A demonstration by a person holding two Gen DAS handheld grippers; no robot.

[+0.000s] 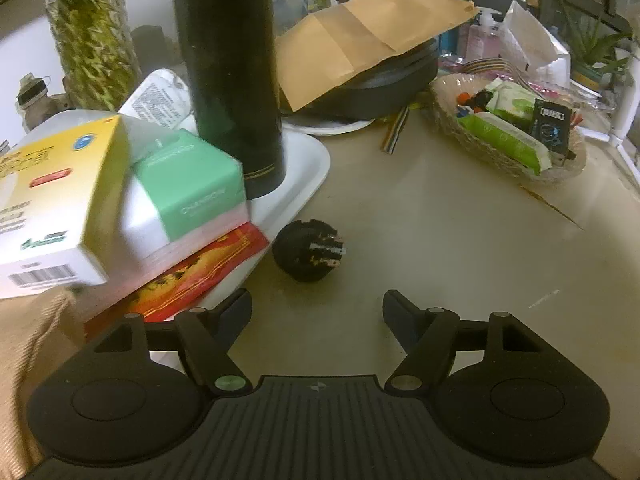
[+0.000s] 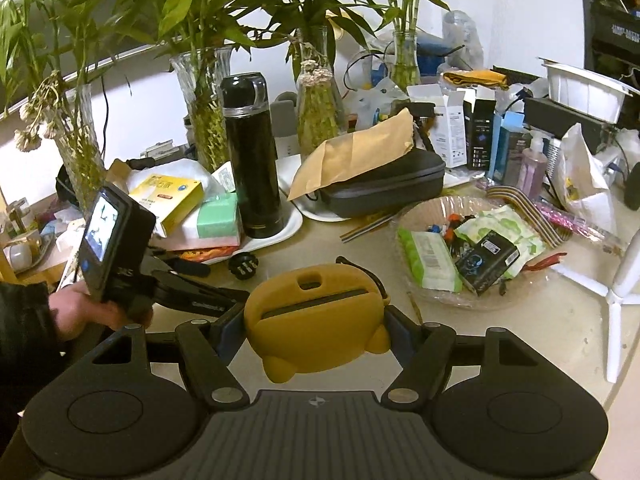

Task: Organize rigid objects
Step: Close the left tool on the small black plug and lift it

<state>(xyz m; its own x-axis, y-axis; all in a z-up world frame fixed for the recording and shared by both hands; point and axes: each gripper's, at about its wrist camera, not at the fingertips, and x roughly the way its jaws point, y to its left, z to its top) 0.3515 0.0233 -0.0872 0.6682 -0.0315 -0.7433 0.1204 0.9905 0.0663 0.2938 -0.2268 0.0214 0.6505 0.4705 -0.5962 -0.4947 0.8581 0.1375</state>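
Observation:
My left gripper (image 1: 317, 307) stands open just above the beige tabletop, with nothing between its fingers. A small black round plug (image 1: 308, 250) with metal pins lies just ahead of it, beside the corner of a white tray (image 1: 308, 160). The tray bears a tall black flask (image 1: 232, 80) and stacked boxes, yellow (image 1: 60, 200) and mint green (image 1: 188, 184). In the right wrist view my right gripper (image 2: 316, 322) is shut on a yellow rubbery holder (image 2: 316, 308), held above the table. There the plug (image 2: 243, 266) lies past the left gripper (image 2: 208, 283), which a hand (image 2: 80, 314) holds.
A clear bowl (image 2: 436, 300) of wipes packs and a small black box sits at right. A dark zip case (image 2: 384, 188) under a brown envelope lies behind. Vases with green stalks line the back wall. A white stand (image 2: 616, 300) is at far right. Bare table lies between plug and bowl.

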